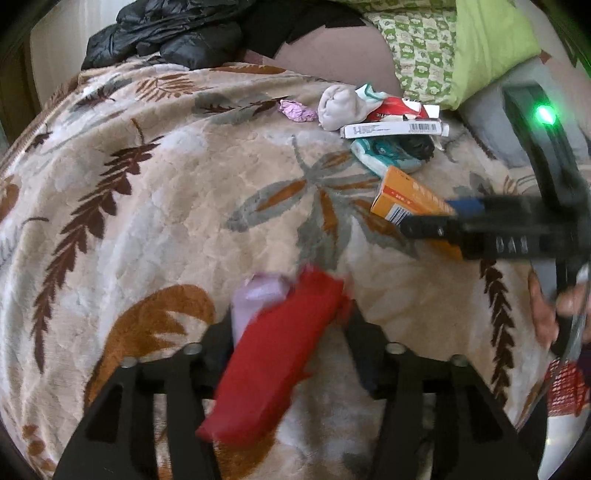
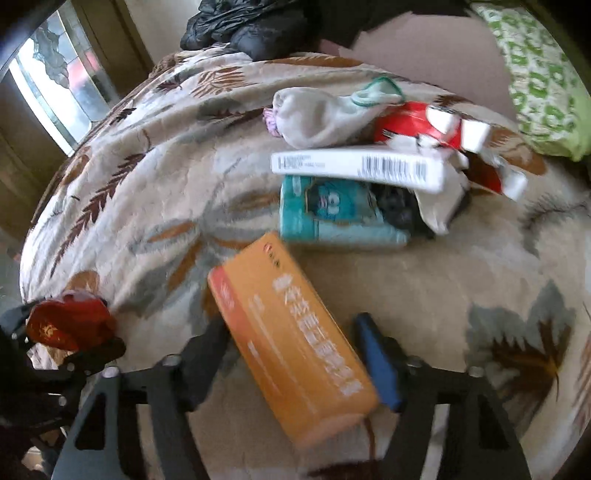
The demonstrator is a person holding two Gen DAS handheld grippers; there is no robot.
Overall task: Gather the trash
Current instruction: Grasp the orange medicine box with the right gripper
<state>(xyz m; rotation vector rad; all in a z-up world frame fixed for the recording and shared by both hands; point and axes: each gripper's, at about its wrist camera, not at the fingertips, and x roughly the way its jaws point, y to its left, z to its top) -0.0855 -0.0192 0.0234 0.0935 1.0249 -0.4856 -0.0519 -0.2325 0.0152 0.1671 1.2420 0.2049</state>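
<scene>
I am looking at a bed covered by a cream blanket (image 1: 155, 206) with brown and grey leaf patterns. Ahead of my right gripper (image 2: 295, 354), a teal packet (image 2: 332, 218) is lying on the blanket, and just beyond it a long white box (image 2: 358, 168) with a barcode is resting partly over it. Further ahead a grey sock (image 2: 317, 114) and a torn red and white carton (image 2: 424, 127) are lying together. A small crumpled purple wrapper (image 1: 297, 110) is sitting just left of the sock. Black clothing (image 1: 162, 33) is lying at the far end, and a green pillow (image 1: 461, 48) is at the far right.
</scene>
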